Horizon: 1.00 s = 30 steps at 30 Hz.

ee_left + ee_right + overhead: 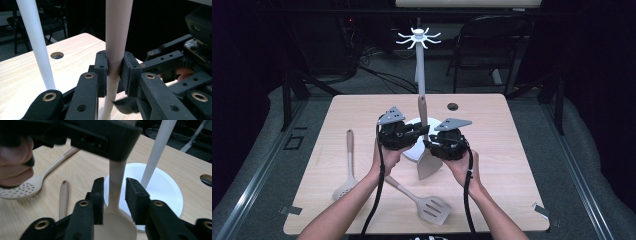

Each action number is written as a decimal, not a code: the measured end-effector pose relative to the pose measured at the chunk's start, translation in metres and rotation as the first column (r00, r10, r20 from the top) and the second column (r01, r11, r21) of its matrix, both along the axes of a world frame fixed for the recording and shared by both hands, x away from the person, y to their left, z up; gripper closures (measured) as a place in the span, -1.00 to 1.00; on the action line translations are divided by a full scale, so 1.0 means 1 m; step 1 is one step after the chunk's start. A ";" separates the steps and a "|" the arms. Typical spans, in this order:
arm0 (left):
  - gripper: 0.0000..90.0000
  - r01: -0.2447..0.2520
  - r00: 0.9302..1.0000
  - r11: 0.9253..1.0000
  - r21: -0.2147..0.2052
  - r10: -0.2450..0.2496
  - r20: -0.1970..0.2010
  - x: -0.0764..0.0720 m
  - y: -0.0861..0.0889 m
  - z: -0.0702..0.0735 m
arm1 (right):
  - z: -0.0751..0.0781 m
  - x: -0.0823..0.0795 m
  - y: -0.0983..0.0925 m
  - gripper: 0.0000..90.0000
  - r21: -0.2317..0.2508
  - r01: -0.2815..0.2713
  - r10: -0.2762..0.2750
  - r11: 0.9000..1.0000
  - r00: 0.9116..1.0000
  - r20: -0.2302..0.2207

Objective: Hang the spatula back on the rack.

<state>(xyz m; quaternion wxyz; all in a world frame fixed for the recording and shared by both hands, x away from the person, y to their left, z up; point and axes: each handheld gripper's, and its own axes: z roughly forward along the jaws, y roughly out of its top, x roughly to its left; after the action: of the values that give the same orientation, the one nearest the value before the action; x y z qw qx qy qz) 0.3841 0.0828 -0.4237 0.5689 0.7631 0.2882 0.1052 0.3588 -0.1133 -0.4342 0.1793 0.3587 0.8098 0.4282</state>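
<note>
High view: solid spatula (426, 150) stands upright over the white rack base (410, 152), blade down. Left gripper (412, 134) clamps its handle. Right gripper (432, 144) straddles the neck lower down, pads slightly off it. Skimmer (346, 172) and slotted turner (424, 202) lie on the table (507, 150).

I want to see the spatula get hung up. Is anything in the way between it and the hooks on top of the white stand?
Nothing visible blocks it. The spatula stands upright beside the pole, clamped in the left gripper, with bare pole up to the hooks. The right gripper straddles its neck, pads apart.
</note>
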 end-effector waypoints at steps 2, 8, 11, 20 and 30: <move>0.70 0.002 1.000 1.000 -0.003 -0.002 0.006 0.002 0.000 0.001 | -0.003 -0.001 -0.006 0.36 -0.003 0.001 -0.001 1.000 1.000 -0.008; 0.70 0.015 1.000 1.000 0.007 -0.015 0.017 0.007 -0.002 0.006 | -0.014 -0.003 -0.028 0.03 -0.002 0.018 -0.018 1.000 0.998 -0.052; 0.70 0.019 0.999 1.000 0.012 -0.019 0.029 0.010 -0.002 0.010 | -0.017 -0.004 -0.037 -0.17 -0.014 0.024 -0.025 1.000 0.998 -0.065; 0.70 0.032 0.999 0.999 0.021 -0.033 0.039 0.018 0.001 0.021 | -0.026 -0.011 -0.059 -0.65 -0.052 0.041 -0.046 0.998 0.994 -0.099; 0.70 0.044 0.998 0.999 0.016 -0.045 0.038 0.026 -0.001 0.026 | -0.039 -0.022 -0.086 -0.89 -0.091 0.044 -0.056 0.995 0.990 -0.133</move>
<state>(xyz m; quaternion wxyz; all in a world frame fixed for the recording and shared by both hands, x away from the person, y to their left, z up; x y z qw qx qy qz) 0.4099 0.0822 -0.3976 0.5708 0.7714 0.2592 0.1094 0.3364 -0.1998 -0.4729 0.1502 0.3990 0.8289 0.3622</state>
